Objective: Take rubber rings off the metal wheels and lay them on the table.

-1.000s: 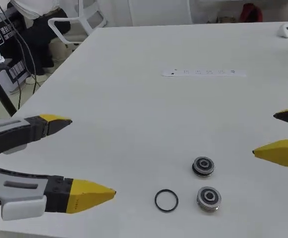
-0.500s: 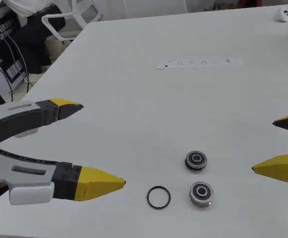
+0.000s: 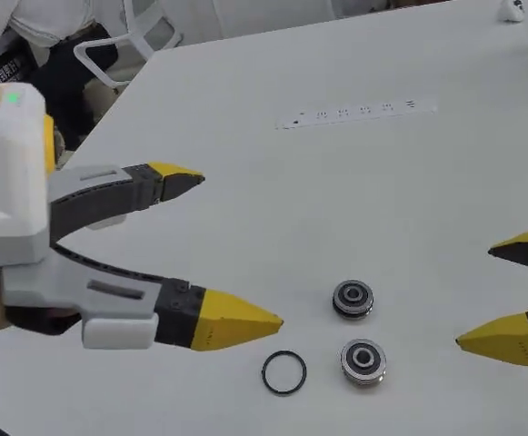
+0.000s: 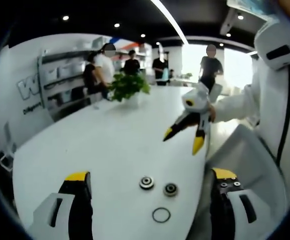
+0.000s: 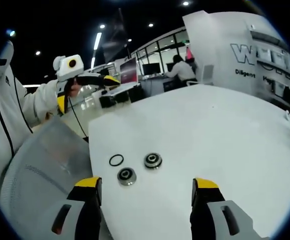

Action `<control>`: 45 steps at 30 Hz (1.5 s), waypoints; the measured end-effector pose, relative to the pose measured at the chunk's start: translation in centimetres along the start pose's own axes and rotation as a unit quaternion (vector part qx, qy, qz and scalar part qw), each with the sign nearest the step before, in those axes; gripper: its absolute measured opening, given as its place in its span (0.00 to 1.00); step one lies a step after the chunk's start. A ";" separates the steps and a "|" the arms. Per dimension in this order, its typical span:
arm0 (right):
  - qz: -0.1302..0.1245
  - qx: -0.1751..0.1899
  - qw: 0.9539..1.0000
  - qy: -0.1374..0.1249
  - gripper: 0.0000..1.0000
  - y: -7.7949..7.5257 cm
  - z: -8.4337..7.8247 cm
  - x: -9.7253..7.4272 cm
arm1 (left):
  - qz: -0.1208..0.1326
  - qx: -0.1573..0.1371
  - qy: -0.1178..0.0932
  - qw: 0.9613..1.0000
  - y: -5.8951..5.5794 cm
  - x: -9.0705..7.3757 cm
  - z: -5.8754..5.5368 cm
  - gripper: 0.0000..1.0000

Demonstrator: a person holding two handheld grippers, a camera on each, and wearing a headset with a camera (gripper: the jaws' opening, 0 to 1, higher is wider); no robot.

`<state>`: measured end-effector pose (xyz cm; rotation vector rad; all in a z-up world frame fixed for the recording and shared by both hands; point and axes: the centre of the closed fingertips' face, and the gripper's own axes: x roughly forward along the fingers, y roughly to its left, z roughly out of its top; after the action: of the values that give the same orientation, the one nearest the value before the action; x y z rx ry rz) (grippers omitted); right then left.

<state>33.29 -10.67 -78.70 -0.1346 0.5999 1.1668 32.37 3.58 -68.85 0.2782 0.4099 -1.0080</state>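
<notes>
Two metal wheels lie flat near the table's front: the far wheel point(image 3: 352, 298) point(image 4: 146, 182) point(image 5: 152, 160) has a dark rim, the near wheel point(image 3: 363, 361) point(image 4: 170, 189) point(image 5: 127, 176) looks silvery. A loose black rubber ring point(image 3: 283, 372) point(image 4: 161, 215) point(image 5: 116, 160) lies flat just left of the near wheel. My left gripper point(image 3: 232, 250) point(image 4: 150, 175) hovers open to the left of them, its lower tip close above the ring. My right gripper point(image 3: 480, 296) point(image 5: 146, 183) stands open to the right of the wheels, holding nothing.
A white power strip point(image 3: 354, 115) lies farther back on the white table point(image 3: 245, 136). A small white object point(image 3: 513, 9) sits at the far right corner. An office chair point(image 3: 145, 36) and a seated person are beyond the table's left edge.
My left gripper has moved right and forward, closer to the ring and wheels. The right gripper has barely shifted. Wheels and ring lie as before; the head view has tilted.
</notes>
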 end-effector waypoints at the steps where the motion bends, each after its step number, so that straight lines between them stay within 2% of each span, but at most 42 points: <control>1: 0.002 0.000 1.000 -0.001 0.71 0.0 -0.1 0.0 | -0.001 0.003 0.001 1.000 0.0 0.2 0.0 1.00; 5: 0.004 -0.001 1.000 -0.007 0.70 -0.3 -0.2 0.3 | -0.008 0.010 0.002 1.000 0.2 1.4 0.2 1.00; 10: 0.006 0.004 1.000 -0.018 0.69 -0.6 -0.2 0.8 | -0.016 0.016 0.008 1.000 0.7 2.8 -0.1 0.99; 12: 0.007 0.004 1.000 -0.020 0.69 -0.7 -0.2 1.2 | -0.012 0.013 0.011 1.000 1.1 3.4 -0.4 0.99; 17: 0.010 0.004 1.000 -0.026 0.67 -0.9 0.2 1.9 | -0.018 0.006 0.004 1.000 1.4 4.4 -0.5 0.97; 21: 0.010 0.009 1.000 -0.024 0.67 -1.2 0.1 2.7 | -0.020 0.007 0.007 1.000 2.0 5.3 -1.0 0.96; 22: 0.012 0.011 1.000 -0.024 0.67 -1.3 0.0 3.1 | -0.029 0.002 0.009 1.000 1.9 5.6 -1.4 0.96; 27: 0.012 0.010 1.000 -0.024 0.66 -1.7 -0.1 4.2 | -0.039 0.001 0.015 0.999 2.1 6.6 -2.3 0.92; 31: 0.018 0.022 0.999 -0.033 0.63 -1.8 0.0 5.3 | -0.047 -0.005 0.007 0.999 2.5 7.6 -2.7 0.89; 34: 0.021 0.026 0.999 -0.033 0.62 -1.8 -0.3 5.9 | -0.060 -0.005 -0.002 0.998 2.3 8.2 -2.8 0.81; 37: 0.025 0.030 0.999 -0.031 0.61 -1.9 -0.5 6.3 | -0.068 -0.008 0.001 0.998 2.1 8.8 -3.2 0.82; 42: 0.036 0.024 0.999 -0.031 0.59 -1.8 -0.4 7.1 | -0.075 -0.007 -0.004 0.997 2.3 9.7 -3.7 0.74; 45: 0.048 0.030 0.998 -0.035 0.58 -1.7 -0.3 7.7 | -0.074 -0.011 -0.009 0.997 2.4 10.1 -4.0 0.75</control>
<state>36.66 -5.14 -83.21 -0.0146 0.5836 1.2394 38.36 -1.21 -76.94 0.2209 0.4292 -1.1488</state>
